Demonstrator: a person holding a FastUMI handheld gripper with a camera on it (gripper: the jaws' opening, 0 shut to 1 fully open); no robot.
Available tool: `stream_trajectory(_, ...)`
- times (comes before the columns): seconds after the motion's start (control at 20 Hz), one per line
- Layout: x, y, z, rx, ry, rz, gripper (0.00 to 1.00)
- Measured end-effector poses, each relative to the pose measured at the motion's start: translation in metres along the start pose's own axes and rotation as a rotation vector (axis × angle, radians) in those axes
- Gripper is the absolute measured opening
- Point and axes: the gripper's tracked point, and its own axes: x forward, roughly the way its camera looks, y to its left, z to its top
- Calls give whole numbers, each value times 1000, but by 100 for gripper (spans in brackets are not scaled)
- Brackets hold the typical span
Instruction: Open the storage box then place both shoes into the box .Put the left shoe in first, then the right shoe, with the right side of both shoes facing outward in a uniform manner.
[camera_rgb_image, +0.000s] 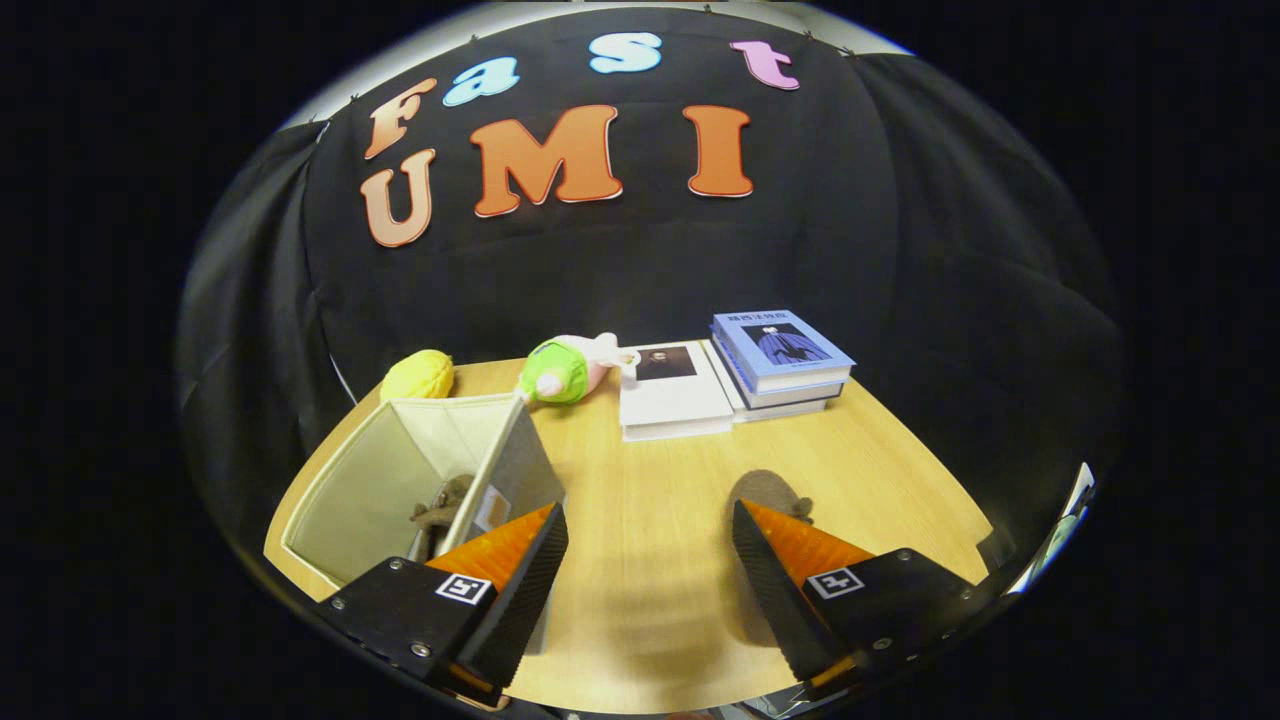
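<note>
Gripper (650, 540) held w/ fingers spread wide over bare wooden table (650, 480), nothing pinched, open storage box (400, 470) beside left finger, brown shoe (440, 510) seen inside, books (730, 380) beyond.

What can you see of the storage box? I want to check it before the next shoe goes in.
The storage box is a pale cream, fabric-looking box with straight walls, standing open on the wooden table, just ahead of the gripper's left finger. Something brownish, possibly a shoe, lies inside against its near right wall, mostly hidden. That wall's outer face carries a small label. A yellow plush toy sits beyond its far corner. The jaws stand wide open, holding nothing, with the left finger overlapping the box's near corner.
</note>
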Motion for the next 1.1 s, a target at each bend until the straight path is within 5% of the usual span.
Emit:
stream_trajectory(0.5, 5, -95, -44, 84, 59, -86, 99)
stream_trajectory(0.95, 41, -119, -91, 127, 174, -115, 98)
stream_trajectory(1.1, 57, -119, -102, 150, 209, -116, 90)
